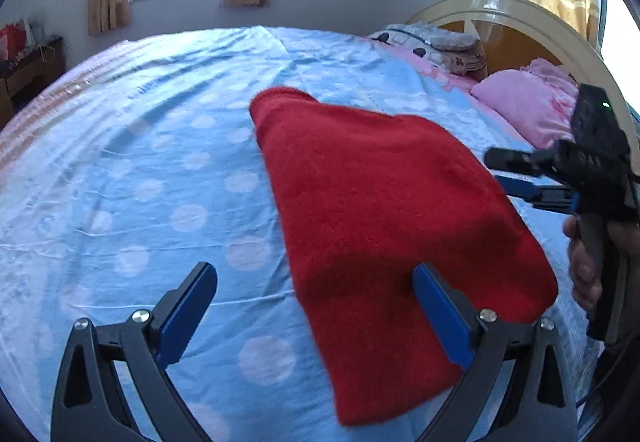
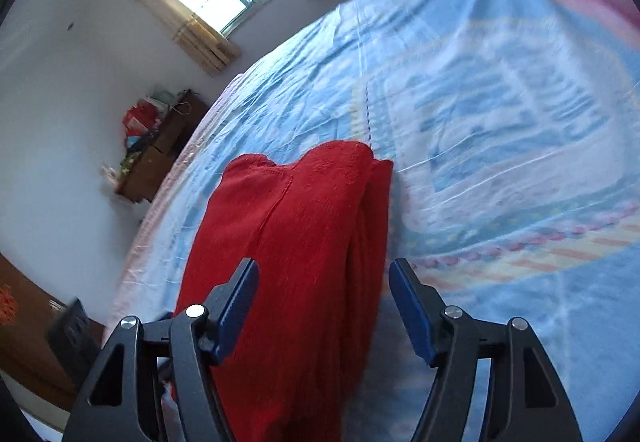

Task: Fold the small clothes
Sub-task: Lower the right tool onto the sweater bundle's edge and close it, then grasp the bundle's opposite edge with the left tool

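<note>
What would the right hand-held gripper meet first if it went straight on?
Probably the folded red knitted garment, lying between the open right hand-held gripper fingers on the blue bedsheet; depth is unclear.

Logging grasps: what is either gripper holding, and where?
Nothing: left gripper and right gripper are both open over the red garment.

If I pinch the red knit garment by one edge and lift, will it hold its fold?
Probably not: the red knit garment looks soft, and its stacked layers lie loose, so they would likely droop open. It may slide on the bedsheet if pushed.
</note>
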`<state>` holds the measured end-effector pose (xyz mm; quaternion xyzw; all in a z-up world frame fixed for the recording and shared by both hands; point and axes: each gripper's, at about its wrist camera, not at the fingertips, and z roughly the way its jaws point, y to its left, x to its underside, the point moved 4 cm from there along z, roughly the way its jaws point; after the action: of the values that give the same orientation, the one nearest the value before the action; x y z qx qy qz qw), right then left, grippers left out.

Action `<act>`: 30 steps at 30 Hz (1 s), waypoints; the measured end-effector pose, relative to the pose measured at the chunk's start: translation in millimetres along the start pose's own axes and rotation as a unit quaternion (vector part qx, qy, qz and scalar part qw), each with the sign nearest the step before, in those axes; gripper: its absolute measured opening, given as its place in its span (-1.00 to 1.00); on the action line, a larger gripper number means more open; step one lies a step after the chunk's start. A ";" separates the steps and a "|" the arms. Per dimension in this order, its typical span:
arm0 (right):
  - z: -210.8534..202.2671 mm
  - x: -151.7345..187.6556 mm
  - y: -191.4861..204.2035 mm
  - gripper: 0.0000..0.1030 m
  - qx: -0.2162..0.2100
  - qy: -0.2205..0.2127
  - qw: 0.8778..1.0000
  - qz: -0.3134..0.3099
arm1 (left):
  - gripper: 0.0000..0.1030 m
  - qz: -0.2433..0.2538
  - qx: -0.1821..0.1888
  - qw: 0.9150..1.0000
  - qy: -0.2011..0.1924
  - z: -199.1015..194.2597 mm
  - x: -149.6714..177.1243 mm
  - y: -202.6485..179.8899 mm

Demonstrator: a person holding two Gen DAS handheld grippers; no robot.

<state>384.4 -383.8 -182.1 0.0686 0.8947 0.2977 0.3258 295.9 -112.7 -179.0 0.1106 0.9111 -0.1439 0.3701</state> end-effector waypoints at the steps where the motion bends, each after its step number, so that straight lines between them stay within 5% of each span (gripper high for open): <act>1: 6.0 -3.0 -2.8 0.35 0.002 0.003 1.000 0.006 | 0.96 -0.004 0.002 1.000 0.003 2.7 1.2 -0.7; 13: 42.1 -25.8 -20.1 0.36 0.002 -0.011 1.000 0.018 | 1.00 -0.012 0.022 0.999 0.024 18.4 5.7 -5.6; 20: 59.4 -37.1 -18.6 0.34 -0.037 0.000 0.999 0.023 | 1.00 -0.010 0.045 0.998 0.038 23.5 6.6 -9.8; 25: 67.1 -35.8 -19.3 -0.15 -0.041 0.009 0.999 0.022 | 0.95 -0.004 0.053 0.998 0.040 23.4 7.4 -12.4; 30: 68.6 -33.0 -16.2 -0.27 -0.032 0.008 0.999 0.010 | 0.62 0.011 0.076 0.996 0.040 20.5 8.4 -19.7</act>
<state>454.0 -373.9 -215.5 0.0641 0.8867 0.3301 0.3175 297.1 -137.4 -195.4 0.1543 0.9103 -0.2037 0.3258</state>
